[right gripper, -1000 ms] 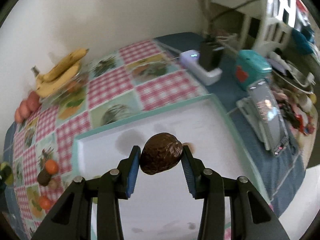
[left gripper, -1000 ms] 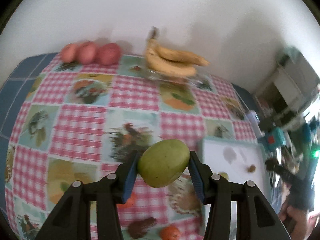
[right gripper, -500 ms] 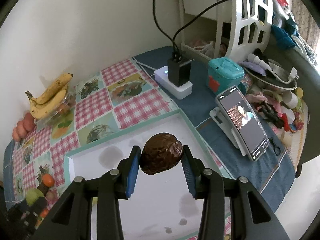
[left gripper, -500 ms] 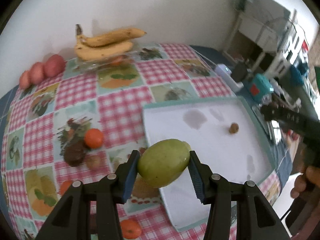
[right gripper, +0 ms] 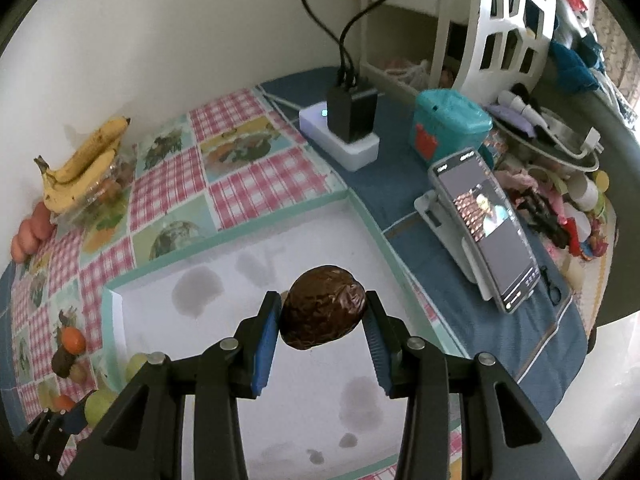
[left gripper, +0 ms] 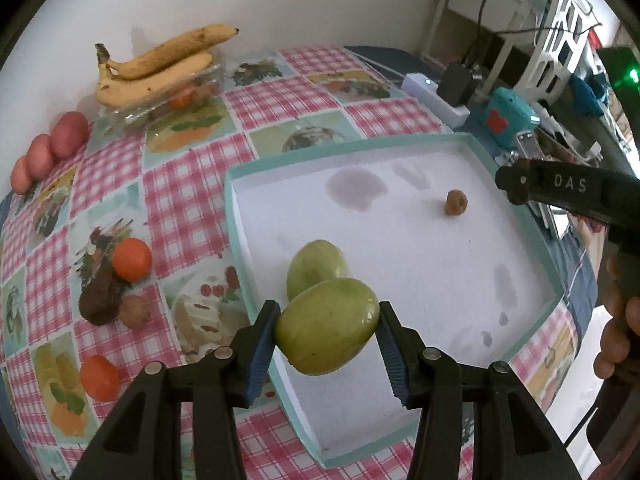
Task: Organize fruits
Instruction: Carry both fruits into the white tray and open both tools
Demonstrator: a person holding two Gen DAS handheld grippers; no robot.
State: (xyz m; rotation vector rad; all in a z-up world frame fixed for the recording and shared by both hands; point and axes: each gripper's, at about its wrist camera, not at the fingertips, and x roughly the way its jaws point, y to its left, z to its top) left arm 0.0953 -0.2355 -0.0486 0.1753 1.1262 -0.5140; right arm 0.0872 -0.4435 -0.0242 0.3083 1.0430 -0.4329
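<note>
My left gripper [left gripper: 326, 334] is shut on a green fruit [left gripper: 327, 333], held above the near left part of the white tray [left gripper: 236, 216] with a teal rim. A second green fruit [left gripper: 314, 266] and a small brown fruit [left gripper: 455, 202] lie in the tray. My right gripper [right gripper: 320, 322] is shut on a dark brown wrinkled fruit [right gripper: 322, 312] above the tray [right gripper: 240, 232]; its side shows at the right of the left wrist view [left gripper: 568, 190].
On the checked cloth left of the tray lie oranges [left gripper: 131, 260], a dark fruit [left gripper: 98, 300] and a brown nut [left gripper: 134, 311]. Bananas [left gripper: 160, 64] on a clear box and red fruits [left gripper: 48, 148] sit at the back. A phone [right gripper: 486, 224], charger [right gripper: 348, 128] and teal box [right gripper: 448, 124] stand right.
My left gripper swung right from the cloth to over the tray with the green fruit. My right gripper rose and drew back a little, keeping the brown fruit.
</note>
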